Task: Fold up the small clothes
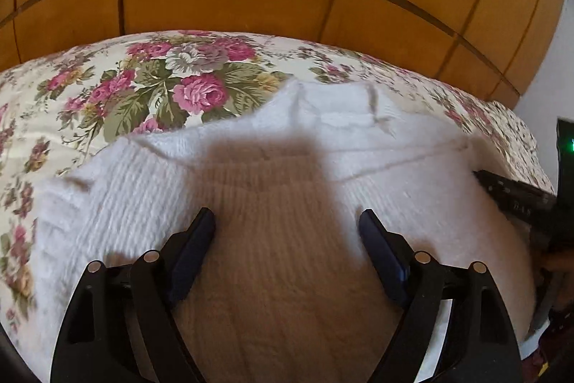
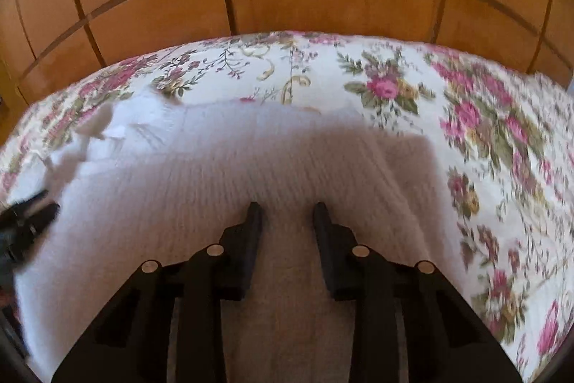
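The near part of the white sweater (image 1: 143,174) is hidden behind the left gripper (image 1: 287,225) and cut off by the lower edge. The floral bedspread (image 2: 502,167) to the right of the right gripper (image 2: 287,214) is smeared by motion blur.

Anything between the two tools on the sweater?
Only bare white knit. In the right wrist view, the sweater runs unbroken from the right tool to the left tool at the frame's left edge.
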Demonstrator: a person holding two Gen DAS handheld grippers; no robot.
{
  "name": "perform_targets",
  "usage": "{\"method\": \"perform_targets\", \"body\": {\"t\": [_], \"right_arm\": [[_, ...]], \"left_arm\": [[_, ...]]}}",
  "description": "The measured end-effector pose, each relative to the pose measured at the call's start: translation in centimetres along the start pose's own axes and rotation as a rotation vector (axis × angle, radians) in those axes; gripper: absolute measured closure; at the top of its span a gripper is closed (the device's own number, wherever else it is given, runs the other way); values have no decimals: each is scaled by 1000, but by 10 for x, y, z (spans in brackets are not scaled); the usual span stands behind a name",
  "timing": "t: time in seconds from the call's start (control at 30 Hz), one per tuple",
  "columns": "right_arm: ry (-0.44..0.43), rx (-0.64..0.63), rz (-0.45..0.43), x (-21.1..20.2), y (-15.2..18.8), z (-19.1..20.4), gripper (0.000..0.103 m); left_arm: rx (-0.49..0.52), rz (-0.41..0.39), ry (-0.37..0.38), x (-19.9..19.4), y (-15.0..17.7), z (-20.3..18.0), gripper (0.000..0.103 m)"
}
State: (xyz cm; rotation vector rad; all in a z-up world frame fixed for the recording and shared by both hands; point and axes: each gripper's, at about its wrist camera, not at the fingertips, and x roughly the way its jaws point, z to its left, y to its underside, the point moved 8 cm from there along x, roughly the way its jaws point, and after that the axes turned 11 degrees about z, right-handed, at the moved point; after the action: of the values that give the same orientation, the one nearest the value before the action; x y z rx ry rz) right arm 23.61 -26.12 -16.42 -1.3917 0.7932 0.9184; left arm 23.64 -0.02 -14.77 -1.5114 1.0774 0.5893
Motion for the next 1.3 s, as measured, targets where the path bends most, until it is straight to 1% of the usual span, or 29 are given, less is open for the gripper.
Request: {"method": "perform_targets", "body": {"t": [0.07, 0.17, 0.27, 0.3, 0.4, 0.47, 0.5, 0.57, 0.6, 0.67, 0.73, 0.8, 0.83, 0.9, 1.0, 1.03, 1.07, 1.1, 1.13, 1.17, 1.23, 1.3], "right_arm": [[31, -10, -53, -1, 1, 1, 73], [60, -20, -78, -7, 0, 3, 71], [42, -13, -89, -8, 1, 0, 71], [34, -10, -93, -9, 2, 0, 70], [30, -8, -97, -9, 2, 1, 70], [30, -9, -101, -9, 2, 2, 69], [29, -9, -103, -9, 2, 3, 69], [27, -7, -107, -9, 2, 2, 68], [28, -7, -108, -9, 2, 3, 68], [32, -8, -110, -9, 2, 3, 68], [34, -8, -112, -10, 2, 3, 67], [33, -7, -118, -11, 3, 2, 65], [31, -5, -122, -12, 3, 2, 61], [23, 1, -131, -14, 4, 1, 60], [19, 9, -145, -19, 6, -1, 55], [23, 10, -147, -20, 7, 0, 52], [33, 9, -150, -21, 7, 0, 42], [42, 10, -155, -23, 8, -1, 36], [53, 16, -161, -25, 8, -2, 24], [49, 19, -164, -27, 9, -2, 20], [43, 30, -164, -30, 11, -5, 17], [84, 44, -148, -36, 16, -10, 13]], "left_arm": [[-7, 0, 8, 0, 0, 1, 21], [-9, -23, 27, -7, 3, 1, 21], [-38, -60, 50, -22, 9, 5, 21], [-48, -67, 47, -26, 11, 5, 21], [-78, -107, -9, -45, 19, 11, 21], [-91, -119, -26, -54, 25, 15, 21], [-92, -125, -55, -58, 29, 19, 18], [-93, -119, -120, -59, 34, 30, 16], [-95, -107, -123, -55, 37, 36, 16], [-101, -101, -88, -49, 40, 42, 13], [-84, -101, -92, -47, 39, 40, 9], [-73, -100, -104, -46, 39, 37, 8], [-72, -106, -102, -48, 39, 37, 8], [-79, -127, -85, -54, 43, 35, 8], [-93, -162, -75, -66, 50, 33, 4], [-98, -174, -75, -70, 54, 33, 4], [-103, -183, -74, -74, 57, 33, 4], [-106, -193, -69, -78, 61, 33, 4], [-107, -198, -67, -81, 64, 34, 4], [-106, -203, -66, -85, 67, 35, 4], [-109, -223, -64, -95, 72, 38, 4], [-134, -246, -83, -108, 77, 44, 4]]}}
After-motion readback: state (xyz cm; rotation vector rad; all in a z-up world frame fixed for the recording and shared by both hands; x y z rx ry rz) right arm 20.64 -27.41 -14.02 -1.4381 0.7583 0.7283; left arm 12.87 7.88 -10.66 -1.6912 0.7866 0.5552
